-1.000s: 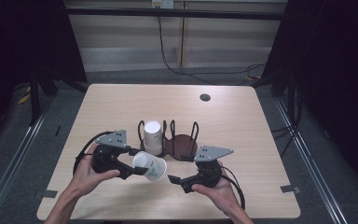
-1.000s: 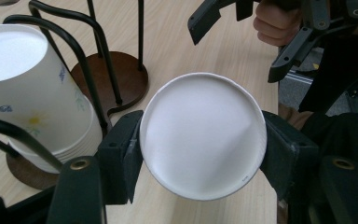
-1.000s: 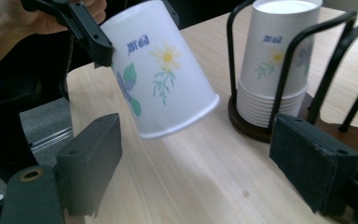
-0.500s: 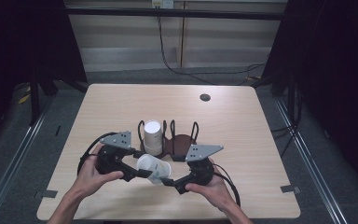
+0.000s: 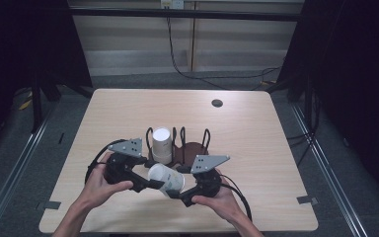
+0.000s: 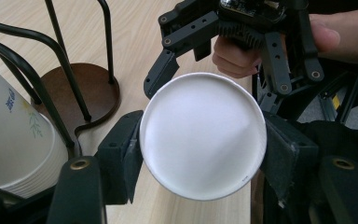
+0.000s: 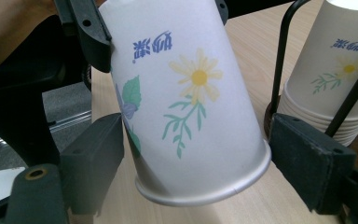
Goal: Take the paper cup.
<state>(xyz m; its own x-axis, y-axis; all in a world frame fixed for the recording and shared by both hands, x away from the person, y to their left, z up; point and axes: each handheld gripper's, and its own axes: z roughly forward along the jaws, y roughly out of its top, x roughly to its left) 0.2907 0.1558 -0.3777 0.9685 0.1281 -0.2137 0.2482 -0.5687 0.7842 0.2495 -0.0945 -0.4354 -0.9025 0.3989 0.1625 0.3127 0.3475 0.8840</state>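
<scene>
A white paper cup point(image 5: 167, 178) with a flower print lies on its side in the air between both grippers, near the table's front edge. My left gripper point(image 5: 153, 183) is shut on its narrow base end point(image 6: 203, 135), whose flat bottom faces that camera. My right gripper point(image 5: 177, 193) stands open from the other side, its pads point(image 7: 307, 163) right beside the cup point(image 7: 186, 102) near its rim. The left gripper's fingers point(image 7: 93, 42) show at the cup's upper end in the right gripper view. In the left gripper view the right gripper point(image 6: 216, 81) shows behind the cup.
A stack of matching cups point(image 5: 161, 144) stands in a black wire holder with a brown base point(image 5: 192, 150) just behind the grippers. A small black disc point(image 5: 217, 103) lies at the back of the wooden table point(image 5: 256, 148). Dark floor surrounds the table.
The right gripper has moved left and closer, so its jaws now straddle the cup. The left gripper has tipped the cup further onto its side toward the right hand.
</scene>
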